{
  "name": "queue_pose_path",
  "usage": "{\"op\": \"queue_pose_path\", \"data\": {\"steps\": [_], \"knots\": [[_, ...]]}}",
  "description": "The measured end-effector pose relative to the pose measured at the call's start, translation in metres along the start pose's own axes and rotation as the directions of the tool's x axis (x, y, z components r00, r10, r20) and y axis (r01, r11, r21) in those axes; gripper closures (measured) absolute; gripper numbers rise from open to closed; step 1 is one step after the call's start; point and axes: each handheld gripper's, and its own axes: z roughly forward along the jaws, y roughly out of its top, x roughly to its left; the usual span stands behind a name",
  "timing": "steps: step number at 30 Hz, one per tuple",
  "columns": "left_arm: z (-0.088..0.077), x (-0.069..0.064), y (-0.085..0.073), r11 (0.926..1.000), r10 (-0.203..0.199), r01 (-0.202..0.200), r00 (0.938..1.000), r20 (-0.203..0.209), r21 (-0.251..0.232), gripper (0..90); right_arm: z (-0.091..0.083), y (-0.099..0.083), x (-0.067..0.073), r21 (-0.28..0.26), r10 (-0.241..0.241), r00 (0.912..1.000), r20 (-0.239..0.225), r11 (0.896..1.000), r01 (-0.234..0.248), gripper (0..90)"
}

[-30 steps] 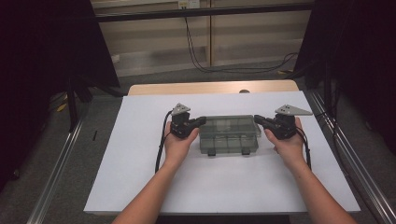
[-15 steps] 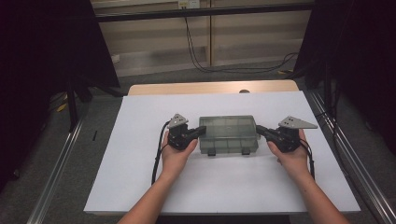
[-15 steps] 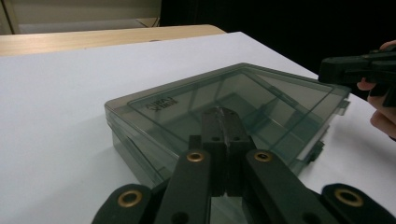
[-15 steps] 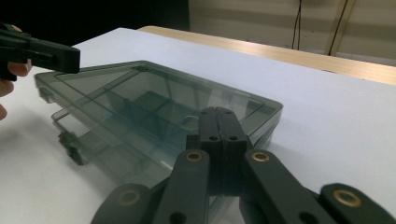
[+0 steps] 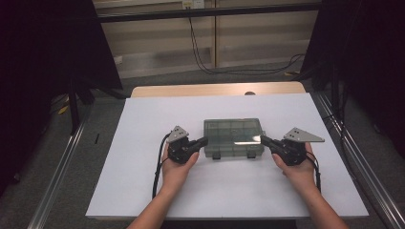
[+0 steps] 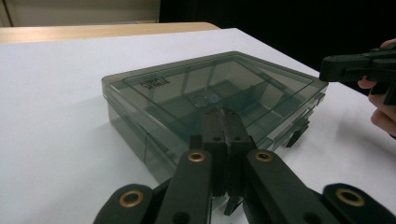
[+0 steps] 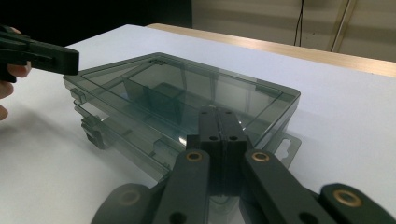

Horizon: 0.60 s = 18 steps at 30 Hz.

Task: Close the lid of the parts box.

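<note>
Both black two-jaw grippers have their jaws pressed flat together with nothing between them. From the high view, the left gripper (image 5: 202, 141) sits at the left end of a smoky grey translucent plastic compartment box (image 5: 233, 137), its closed tip touching or just beside that end wall, while the right gripper (image 5: 264, 140) meets the box's right end in the same way. Each is carried in a hand, the left hand (image 5: 177, 164) and the right hand (image 5: 297, 167) reaching in from the near edge of the table. That box lies flat with its lid shut, near the middle of a white sheet (image 5: 143, 191) that covers a pale wooden table (image 5: 191, 89), two small latches facing the near side. In the left gripper view the joined jaws point at the box (image 6: 205, 93) with the other gripper beyond its far right corner; the right gripper view shows the box (image 7: 187, 88) close ahead, dividers visible through its lid.
</note>
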Motion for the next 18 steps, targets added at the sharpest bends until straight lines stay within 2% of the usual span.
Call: {"op": "queue_pose_path", "data": {"steps": [3, 9, 10, 11, 13, 16, 18], "knots": [[-0.003, -0.002, -0.004, 0.9999, -0.010, 0.010, 0.9999, -0.002, -0.011, 90.0, 0.000, -0.003, 0.001, 0.001, 0.003, 1.0000, 0.008, 1.000, -0.003, 90.0], [-0.004, -0.006, -0.011, 0.9998, 0.017, -0.017, 0.9995, -0.024, 0.010, 90.0, 0.002, -0.010, 0.008, 0.015, 0.006, 0.9999, 0.013, 1.000, -0.006, 90.0], [-0.004, -0.005, -0.013, 0.9998, 0.018, -0.018, 0.9997, -0.014, 0.004, 90.0, 0.002, -0.011, 0.009, 0.015, 0.000, 0.9999, 0.015, 1.000, 0.000, 90.0], [-0.004, -0.006, -0.015, 0.9996, 0.026, -0.025, 0.9992, -0.031, 0.012, 90.0, 0.002, -0.012, 0.010, 0.021, 0.001, 0.9999, 0.017, 1.000, -0.002, 90.0], [-0.003, -0.006, -0.018, 0.9994, 0.029, -0.028, 0.9989, -0.037, 0.020, 90.0, 0.002, -0.014, 0.010, 0.023, -0.012, 0.9998, 0.018, 1.000, 0.011, 90.0], [-0.003, -0.008, -0.020, 0.9991, 0.037, -0.036, 0.9983, -0.044, 0.022, 90.0, 0.003, -0.018, 0.012, 0.029, 0.010, 0.9997, 0.021, 1.000, -0.010, 90.0], [-0.002, -0.009, -0.021, 0.9981, 0.055, -0.053, 0.9969, -0.056, 0.031, 90.0, 0.005, -0.022, 0.013, 0.039, 0.004, 0.9998, 0.021, 0.999, -0.004, 90.0]]}}
